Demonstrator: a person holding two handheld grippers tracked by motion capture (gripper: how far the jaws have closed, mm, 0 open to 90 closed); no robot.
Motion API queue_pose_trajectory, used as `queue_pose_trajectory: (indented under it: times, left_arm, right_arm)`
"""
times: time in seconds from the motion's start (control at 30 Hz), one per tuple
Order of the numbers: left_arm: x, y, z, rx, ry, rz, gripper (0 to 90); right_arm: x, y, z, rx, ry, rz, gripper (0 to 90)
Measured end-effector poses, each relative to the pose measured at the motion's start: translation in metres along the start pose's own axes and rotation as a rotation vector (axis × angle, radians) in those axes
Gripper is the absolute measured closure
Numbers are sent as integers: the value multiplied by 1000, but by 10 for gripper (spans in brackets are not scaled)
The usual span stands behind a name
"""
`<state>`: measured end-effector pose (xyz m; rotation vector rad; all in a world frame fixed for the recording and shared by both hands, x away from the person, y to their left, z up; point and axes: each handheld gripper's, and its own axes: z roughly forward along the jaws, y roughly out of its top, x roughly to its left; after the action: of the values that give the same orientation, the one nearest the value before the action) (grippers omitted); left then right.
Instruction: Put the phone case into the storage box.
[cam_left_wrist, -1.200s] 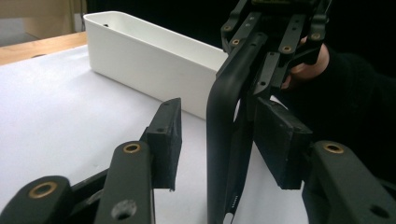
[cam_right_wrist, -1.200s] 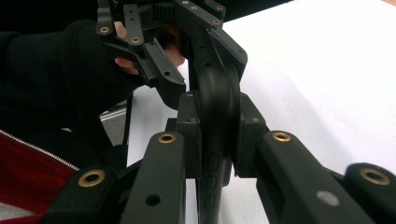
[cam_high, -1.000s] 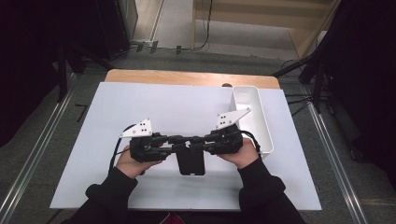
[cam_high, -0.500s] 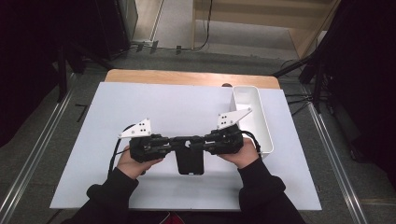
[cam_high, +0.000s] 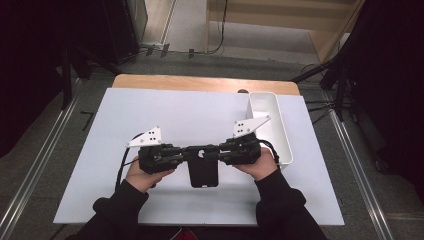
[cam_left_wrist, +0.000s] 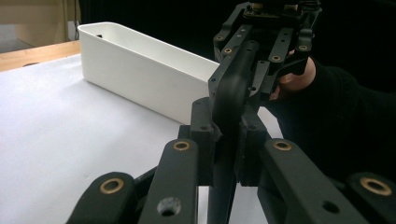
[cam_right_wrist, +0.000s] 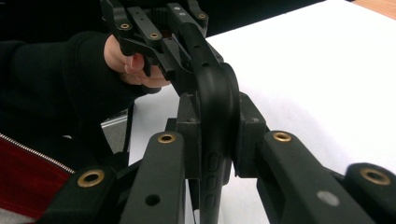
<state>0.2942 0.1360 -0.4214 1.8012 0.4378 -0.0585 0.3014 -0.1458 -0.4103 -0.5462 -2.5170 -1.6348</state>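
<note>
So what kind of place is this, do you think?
Probably a lab recording rig, not a home: a white mat over a wooden table, black curtains around it, floor rails, cables.

The black case (cam_high: 203, 172) looks like matt, smooth plastic, faintly shiny on its rounded edge. Each tool has dull black links with brass-coloured rivets. The white bin (cam_high: 270, 125) is smooth plastic, the table (cam_high: 185, 115) wears a matt white sheet over pale wood, and the sleeves are black cloth
</note>
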Motion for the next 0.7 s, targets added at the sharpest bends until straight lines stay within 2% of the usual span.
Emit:
queue_pose_trajectory:
  times: [0.13,0.27,0.37,0.43,0.53,0.63,0.7]
  left_arm:
    - [0,0,-1,-7,-1,-8,805]
    - [0,1,-1,-4,8,-5,805]
    - [0,1,-1,2,17,-9,804]
    - [0,1,-1,-2,23,-17,804]
    - [1,1,-2,0,37,-10,803]
    - [2,1,-2,5,57,-17,803]
    - [2,1,-2,10,69,-18,803]
  right_arm:
    - [1,1,0,-7,-5,10,727]
    - [1,1,1,-7,-23,40,592]
    - [2,1,1,-19,-41,46,530]
    - [2,1,0,-28,-60,40,473]
    - [3,1,-2,-38,-62,36,419]
    - [4,1,-3,-57,-68,4,334]
    - [4,1,-4,-73,-92,-24,275]
